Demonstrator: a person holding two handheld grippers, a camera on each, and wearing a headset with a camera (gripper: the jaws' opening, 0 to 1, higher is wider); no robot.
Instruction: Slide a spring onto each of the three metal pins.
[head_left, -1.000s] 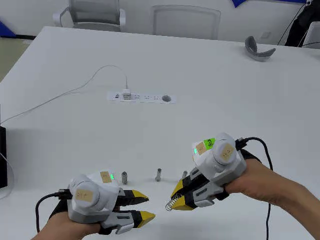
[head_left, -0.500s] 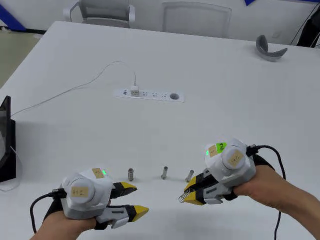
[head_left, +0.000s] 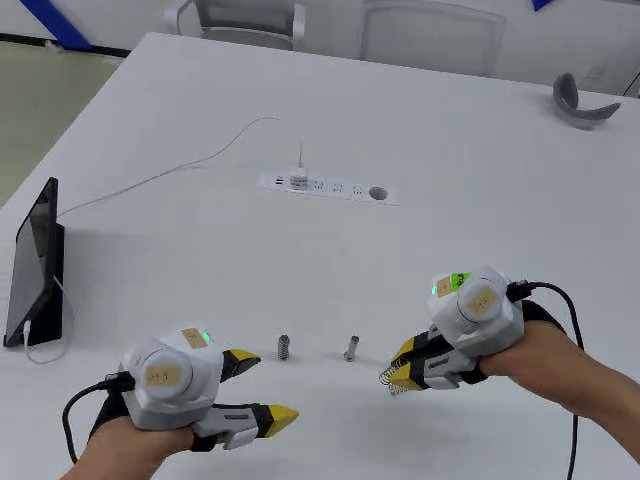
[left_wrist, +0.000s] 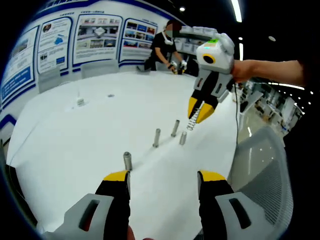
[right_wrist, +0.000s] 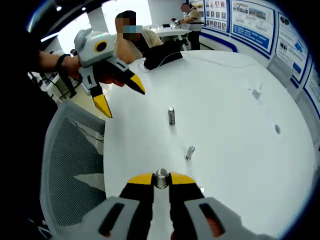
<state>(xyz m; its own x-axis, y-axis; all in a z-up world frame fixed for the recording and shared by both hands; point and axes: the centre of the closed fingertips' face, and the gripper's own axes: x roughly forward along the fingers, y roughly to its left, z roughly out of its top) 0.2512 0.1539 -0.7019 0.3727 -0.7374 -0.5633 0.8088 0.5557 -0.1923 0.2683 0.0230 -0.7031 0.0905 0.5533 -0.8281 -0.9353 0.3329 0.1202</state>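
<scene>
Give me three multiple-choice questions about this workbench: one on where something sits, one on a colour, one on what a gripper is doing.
1. Where is the power strip?
A. on the table, beyond the bare pin
B. on a chair
C. on the floor

2. What colour are the tips of the right gripper?
A. red
B. yellow
C. blue

3. What is the right gripper doing?
A. open and empty
B. shut on a cable
C. shut on a spring

Answers: 1 A, it lies farther up the white table; 2 B, both tips are yellow; 3 C, the spring sticks out between its closed tips.
</scene>
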